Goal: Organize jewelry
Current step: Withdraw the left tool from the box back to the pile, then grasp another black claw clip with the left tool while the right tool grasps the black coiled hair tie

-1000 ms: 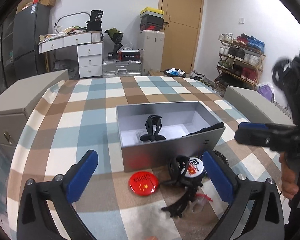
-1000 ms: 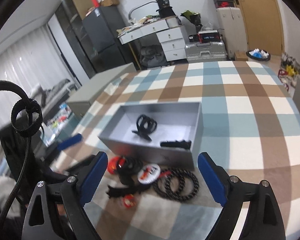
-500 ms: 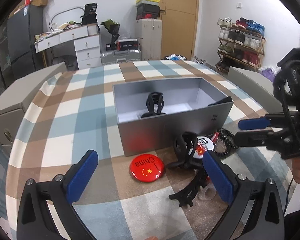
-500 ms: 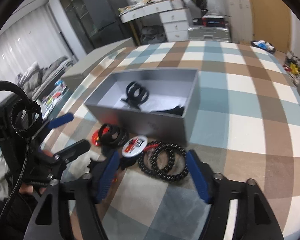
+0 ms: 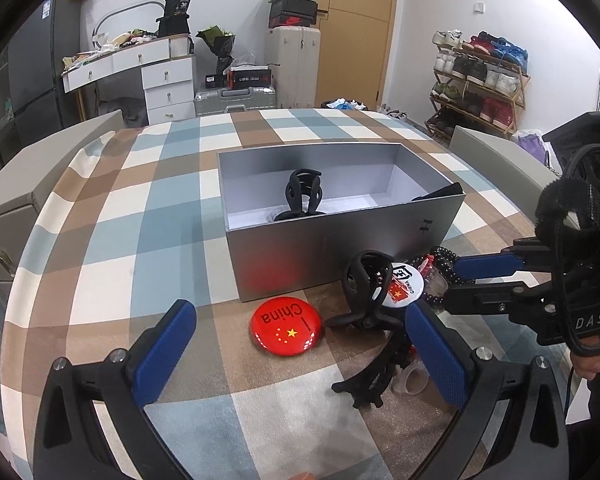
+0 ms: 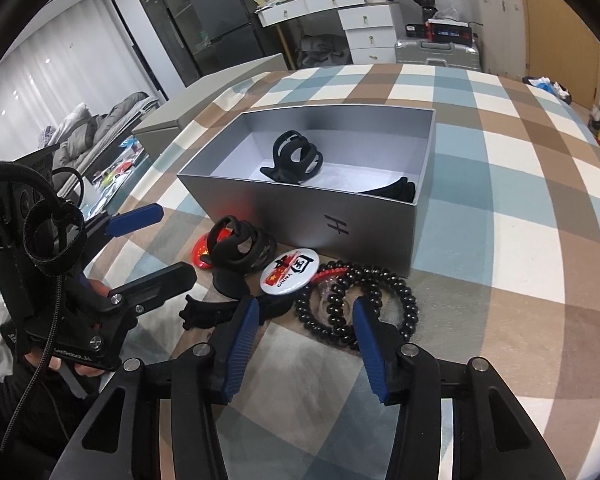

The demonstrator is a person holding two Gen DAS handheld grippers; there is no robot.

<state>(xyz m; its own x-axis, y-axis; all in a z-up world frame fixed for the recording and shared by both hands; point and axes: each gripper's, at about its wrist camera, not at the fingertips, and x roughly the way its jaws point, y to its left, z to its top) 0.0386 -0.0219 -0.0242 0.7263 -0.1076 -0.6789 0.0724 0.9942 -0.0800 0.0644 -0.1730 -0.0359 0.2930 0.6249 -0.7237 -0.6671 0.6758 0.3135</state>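
A grey open box sits on the checked tablecloth and holds a black hair claw and another dark piece. In front of it lie a red China badge, a white badge, a black hair claw, a flat black clip and black bead bracelets. My left gripper is open just before the red badge. My right gripper is half open, low over the bracelets' near edge.
Grey padded seats stand along the table's sides. A white drawer desk, a suitcase and a shoe rack stand behind the table. The tablecloth stretches right of the box.
Both grippers moved down and closer to the items in front of the box. The right gripper's jaws narrowed as it came over the bead bracelets.
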